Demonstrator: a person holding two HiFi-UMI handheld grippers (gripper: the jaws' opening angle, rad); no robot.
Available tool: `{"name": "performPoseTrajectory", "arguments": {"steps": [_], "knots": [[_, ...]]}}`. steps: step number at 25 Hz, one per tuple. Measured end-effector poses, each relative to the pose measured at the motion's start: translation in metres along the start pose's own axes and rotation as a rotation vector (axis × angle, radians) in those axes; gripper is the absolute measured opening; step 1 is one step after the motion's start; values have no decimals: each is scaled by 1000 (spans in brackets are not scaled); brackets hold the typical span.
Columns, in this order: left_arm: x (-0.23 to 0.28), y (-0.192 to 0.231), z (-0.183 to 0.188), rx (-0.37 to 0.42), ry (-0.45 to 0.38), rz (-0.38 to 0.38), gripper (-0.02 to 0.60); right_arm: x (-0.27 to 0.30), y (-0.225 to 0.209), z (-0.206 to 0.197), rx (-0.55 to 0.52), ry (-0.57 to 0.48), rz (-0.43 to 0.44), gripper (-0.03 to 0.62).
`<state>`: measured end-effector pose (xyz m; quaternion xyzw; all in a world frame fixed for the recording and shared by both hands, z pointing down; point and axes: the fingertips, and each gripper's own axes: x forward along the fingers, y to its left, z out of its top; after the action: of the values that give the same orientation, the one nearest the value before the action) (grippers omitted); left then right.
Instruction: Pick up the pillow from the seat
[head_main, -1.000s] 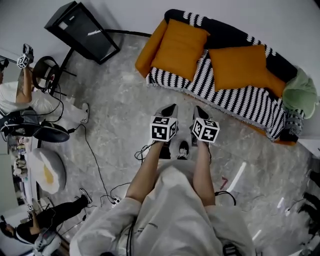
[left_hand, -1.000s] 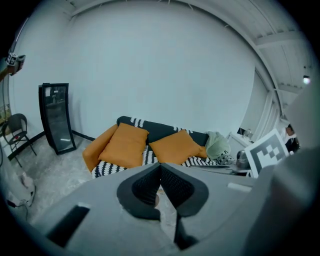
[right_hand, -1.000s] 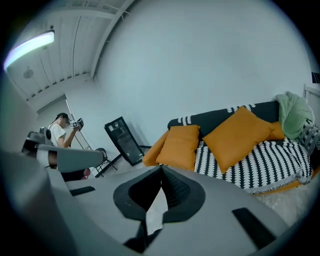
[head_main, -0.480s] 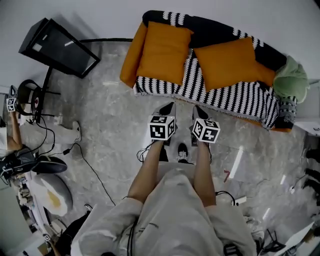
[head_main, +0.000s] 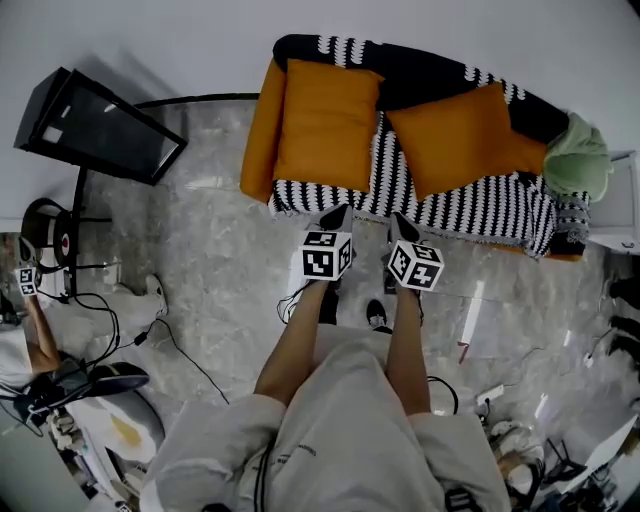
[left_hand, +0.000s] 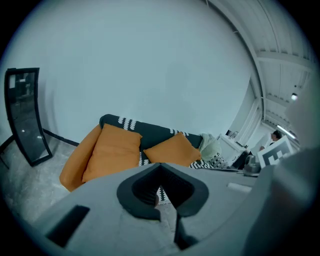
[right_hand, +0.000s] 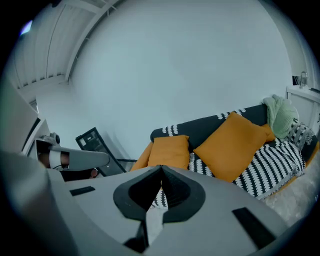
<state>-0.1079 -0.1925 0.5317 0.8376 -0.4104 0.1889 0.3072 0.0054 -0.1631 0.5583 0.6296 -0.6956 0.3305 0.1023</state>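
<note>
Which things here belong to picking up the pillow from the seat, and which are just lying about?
For the job:
- left orange pillow
- right orange pillow
- striped sofa
- left gripper and right gripper, both shut and empty

Lying about:
- green cloth bundle at the sofa's end
- black screen on the floor

- 2 grippers showing: left gripper (head_main: 338, 214), right gripper (head_main: 399, 224)
- 2 orange pillows (head_main: 328, 125) (head_main: 455, 135) lying just ahead of them
- 1 striped sofa (head_main: 470, 205) sitting ahead
- 1 green bundle (head_main: 575, 158) sitting ahead-right
- 1 black panel (head_main: 95, 125) standing ahead-left
</note>
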Motion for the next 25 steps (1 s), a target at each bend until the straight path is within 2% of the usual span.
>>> {"name": "performPoseTrajectory", "arguments": {"steps": [6, 11, 19, 25], "knots": [[13, 42, 30, 101, 32, -40, 8, 42, 26, 21, 62, -43, -26, 8], [20, 73, 41, 95, 35, -42, 8, 61, 42, 32, 29, -50, -33, 8], [56, 69, 53, 140, 67, -68, 9, 90, 24, 52, 5, -51, -43, 8], [99, 74, 82, 137, 63, -47, 8, 138, 6, 80, -31, -9, 25, 8]]}}
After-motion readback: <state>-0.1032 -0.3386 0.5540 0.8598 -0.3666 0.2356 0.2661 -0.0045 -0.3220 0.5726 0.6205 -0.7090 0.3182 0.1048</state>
